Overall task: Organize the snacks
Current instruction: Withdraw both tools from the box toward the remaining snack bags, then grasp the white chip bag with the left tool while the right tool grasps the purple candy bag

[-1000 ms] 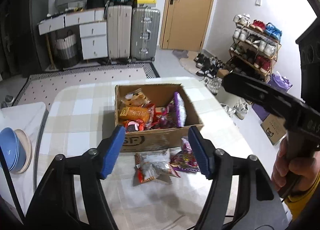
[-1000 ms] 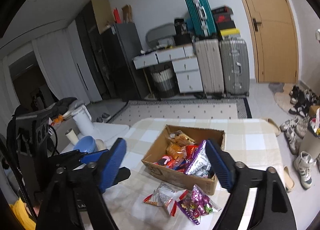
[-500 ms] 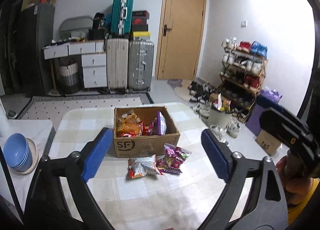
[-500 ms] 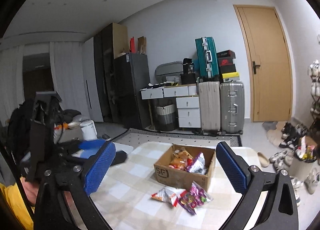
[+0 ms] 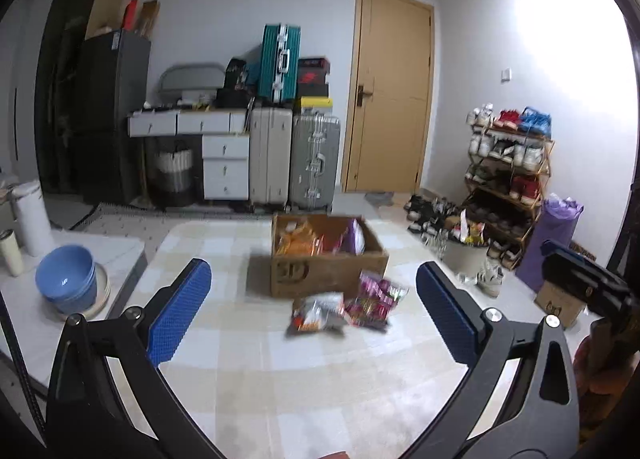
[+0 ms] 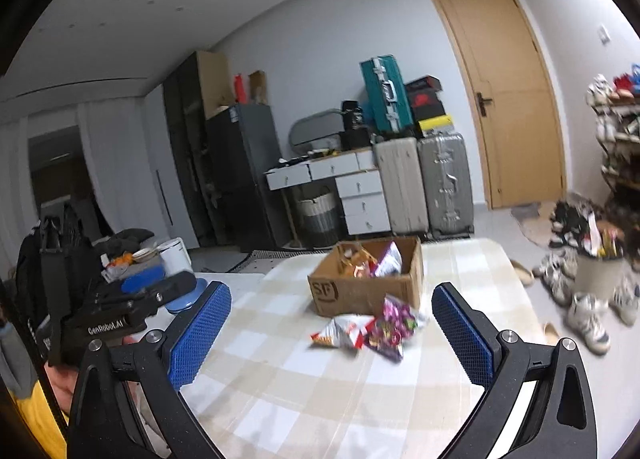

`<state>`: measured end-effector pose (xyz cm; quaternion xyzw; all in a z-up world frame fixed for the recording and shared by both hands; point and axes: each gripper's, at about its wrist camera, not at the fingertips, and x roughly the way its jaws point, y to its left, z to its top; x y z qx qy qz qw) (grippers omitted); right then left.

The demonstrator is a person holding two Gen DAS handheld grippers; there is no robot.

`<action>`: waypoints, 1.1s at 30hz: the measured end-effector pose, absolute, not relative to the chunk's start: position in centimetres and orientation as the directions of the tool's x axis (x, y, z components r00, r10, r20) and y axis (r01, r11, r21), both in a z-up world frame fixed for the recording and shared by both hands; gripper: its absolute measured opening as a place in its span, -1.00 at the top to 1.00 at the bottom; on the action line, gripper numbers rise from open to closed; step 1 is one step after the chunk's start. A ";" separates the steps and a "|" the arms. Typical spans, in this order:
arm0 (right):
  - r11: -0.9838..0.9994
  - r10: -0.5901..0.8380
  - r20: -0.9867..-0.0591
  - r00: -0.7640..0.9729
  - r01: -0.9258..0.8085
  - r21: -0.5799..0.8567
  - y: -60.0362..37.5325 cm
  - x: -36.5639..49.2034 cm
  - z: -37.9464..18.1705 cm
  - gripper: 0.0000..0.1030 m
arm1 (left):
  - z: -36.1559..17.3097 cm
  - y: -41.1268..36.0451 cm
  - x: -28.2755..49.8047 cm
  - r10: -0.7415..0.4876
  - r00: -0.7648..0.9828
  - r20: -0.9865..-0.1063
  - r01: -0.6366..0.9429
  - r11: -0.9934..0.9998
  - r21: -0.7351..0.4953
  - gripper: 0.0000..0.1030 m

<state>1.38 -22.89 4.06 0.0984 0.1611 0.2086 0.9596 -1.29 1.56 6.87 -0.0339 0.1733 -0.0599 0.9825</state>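
A brown cardboard box (image 5: 328, 271) (image 6: 360, 291) with several snack packets inside stands on the checked tablecloth (image 5: 280, 379) (image 6: 300, 399). In front of it lie a silver-and-red snack bag (image 5: 318, 313) (image 6: 344, 333) and a purple snack bag (image 5: 374, 299) (image 6: 394, 325), side by side. My left gripper (image 5: 312, 279) hangs well back from them, its jaws opening, with nothing between its blue pads (image 5: 180, 311). My right gripper (image 6: 332, 291) stands open and wide, also far short of the bags, holding nothing. Each view shows the other hand-held tool at its edge.
Blue bowls (image 5: 66, 279) sit on a low white table left of the checked one. Suitcases (image 5: 296, 163) and white drawers stand at the back wall by a wooden door. A shoe rack (image 5: 508, 171), loose shoes and a bin (image 5: 468, 255) lie to the right.
Both grippers have drawn back from the box, which now looks smaller and farther off. Both pairs of jaws have spread wider. The two bags lie where they were.
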 end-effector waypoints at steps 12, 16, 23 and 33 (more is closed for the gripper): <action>0.874 0.472 -0.311 0.825 -0.392 0.286 -21.4 1.6 0.6 -0.99 | 0.3 2.0 1.5 -0.134 0.853 -0.504 0.074 0.988 -0.137 -0.99; 0.868 0.480 -0.342 0.808 -0.382 0.317 -21.6 2.8 -1.0 -0.99 | -1.4 1.5 3.4 -0.136 0.834 -0.535 0.073 0.988 -0.138 -0.99; 0.861 0.487 -0.418 0.767 -0.340 0.379 -22.1 6.5 -4.7 -0.99 | -5.5 1.0 8.1 -0.136 0.779 -0.612 0.057 0.988 -0.146 -0.99; 0.876 0.464 -0.519 0.718 -0.284 0.389 -22.8 15.3 -8.0 -0.99 | -11.1 0.4 18.8 -0.148 0.688 -0.710 0.040 0.985 -0.167 -0.99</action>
